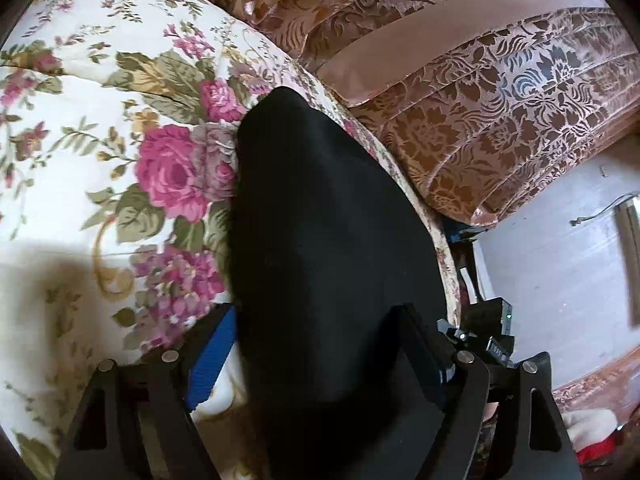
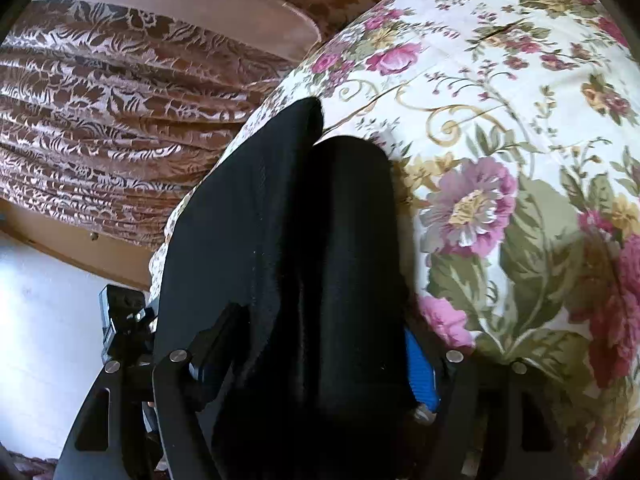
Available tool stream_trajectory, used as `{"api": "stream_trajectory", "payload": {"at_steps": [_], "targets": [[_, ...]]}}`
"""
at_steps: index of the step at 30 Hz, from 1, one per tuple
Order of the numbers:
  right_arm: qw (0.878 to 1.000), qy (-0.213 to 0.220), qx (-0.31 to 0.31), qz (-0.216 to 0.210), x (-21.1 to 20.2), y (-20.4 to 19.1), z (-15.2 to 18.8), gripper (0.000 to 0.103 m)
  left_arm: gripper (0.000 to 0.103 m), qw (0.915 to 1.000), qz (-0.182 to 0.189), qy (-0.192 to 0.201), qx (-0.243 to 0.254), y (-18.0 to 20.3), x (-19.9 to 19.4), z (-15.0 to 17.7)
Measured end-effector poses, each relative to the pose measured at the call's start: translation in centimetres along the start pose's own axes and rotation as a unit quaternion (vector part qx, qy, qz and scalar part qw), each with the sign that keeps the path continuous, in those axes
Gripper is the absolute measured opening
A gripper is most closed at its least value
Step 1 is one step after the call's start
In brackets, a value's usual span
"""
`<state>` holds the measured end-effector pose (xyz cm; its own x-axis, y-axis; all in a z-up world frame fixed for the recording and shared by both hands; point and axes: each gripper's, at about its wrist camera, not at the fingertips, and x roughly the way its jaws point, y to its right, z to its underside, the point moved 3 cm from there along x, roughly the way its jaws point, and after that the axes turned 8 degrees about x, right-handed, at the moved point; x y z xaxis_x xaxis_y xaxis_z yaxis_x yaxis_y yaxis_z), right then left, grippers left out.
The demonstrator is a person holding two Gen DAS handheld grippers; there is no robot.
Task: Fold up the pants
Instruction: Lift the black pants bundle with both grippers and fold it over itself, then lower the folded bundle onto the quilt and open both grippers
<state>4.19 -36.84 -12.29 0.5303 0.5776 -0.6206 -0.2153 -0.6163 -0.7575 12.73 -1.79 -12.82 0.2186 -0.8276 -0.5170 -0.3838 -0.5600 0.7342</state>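
Observation:
The black pants lie as a long dark strip over the floral bedspread near the bed's edge. My left gripper is shut on the pants; the cloth fills the space between its blue-padded fingers. In the right wrist view the pants show two folded layers side by side. My right gripper is shut on the pants too, with cloth bunched between its fingers. The fingertips of both are hidden by the fabric.
A brown patterned curtain or cover hangs beyond the bed's edge. A white wall and a patterned floor edge show at the right. The other gripper's body sits close beside mine. The bedspread spreads wide to the right.

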Motion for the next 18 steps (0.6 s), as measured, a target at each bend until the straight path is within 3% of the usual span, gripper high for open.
{"api": "stream_trajectory", "payload": {"at_steps": [3,6,8,13,18], "targets": [[1.0,-0.005,-0.004,-0.001,0.3,0.0,-0.1,0.073,0.083,0.9999,0.0,-0.005,0.01,0.3,0.7,-0.1],[1.0,-0.008,-0.009,-0.004,0.5,0.0,-0.1,0.071,0.077,0.9999,0.001,-0.004,0.016,0.6,0.7,-0.1],[1.0,-0.01,-0.009,-0.007,0.5,0.1,-0.2,0.064,0.062,0.9998,0.004,-0.001,0.022,0.9,0.7,0.0],[0.999,0.0,-0.043,0.006,0.2,-1.2,0.2,0.05,0.04,0.9981,-0.004,0.022,0.058,2.8,-0.5,-0.1],[0.997,0.011,-0.069,0.014,-0.8,-2.7,0.4,0.045,0.033,0.9958,-0.005,0.034,0.084,4.4,-1.6,-0.3]]}}
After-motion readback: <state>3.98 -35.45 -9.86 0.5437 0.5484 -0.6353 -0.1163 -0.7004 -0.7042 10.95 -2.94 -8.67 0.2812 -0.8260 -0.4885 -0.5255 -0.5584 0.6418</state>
